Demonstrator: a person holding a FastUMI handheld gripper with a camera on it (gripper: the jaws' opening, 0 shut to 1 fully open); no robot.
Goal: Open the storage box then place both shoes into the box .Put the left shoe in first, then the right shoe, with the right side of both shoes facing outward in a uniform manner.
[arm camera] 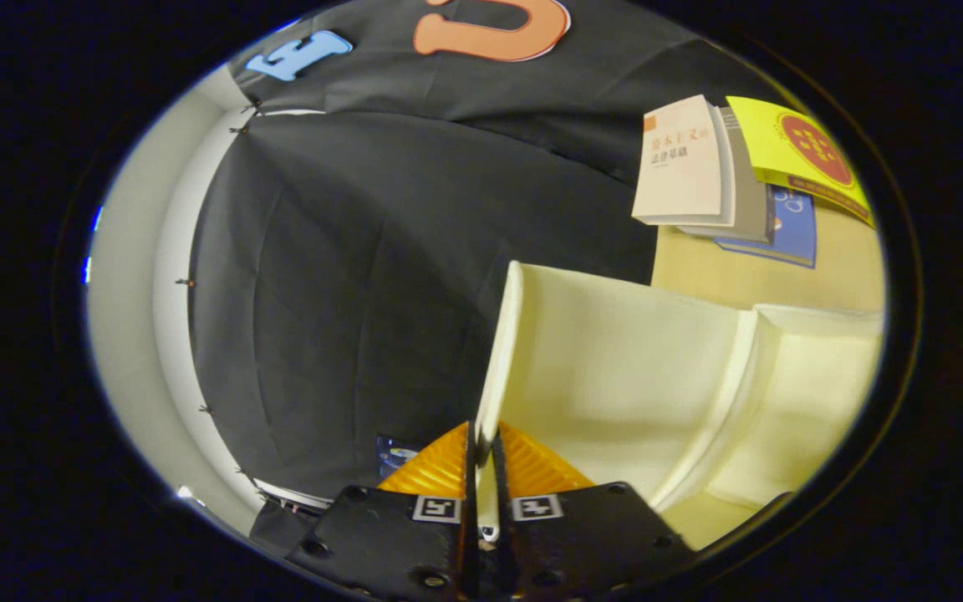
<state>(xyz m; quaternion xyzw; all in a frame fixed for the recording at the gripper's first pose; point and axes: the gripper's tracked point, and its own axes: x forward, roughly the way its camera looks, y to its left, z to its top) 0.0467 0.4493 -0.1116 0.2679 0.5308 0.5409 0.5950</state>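
Two fingers of the gripper are standing nearly closed, with only a thin slot between them, and the edge of the storage box's lid is sitting in that slot, so both fingers are pressing on it from either side. The lid is a pale cream panel, and it is rising from the fingertips and spreading away to the right, tilted up on edge rather than lying flat. Its raised rim is running up from the fingers toward the far side.

To the right of the lid, the storage box itself is showing as a cream body of the same material, meeting the lid along a curved ridge that is running from the near side up to the far side. The box is sitting on a light wooden table, whose bare top is showing just beyond it.

Farther off on that table, a few books are lying in a loose pile: a cream-covered one on top, a grey one and a blue one under it, and a yellow one overlapping them on the right.

Black cloth is hanging behind and to the left of the lid, and a pale wall is curving along its far left.
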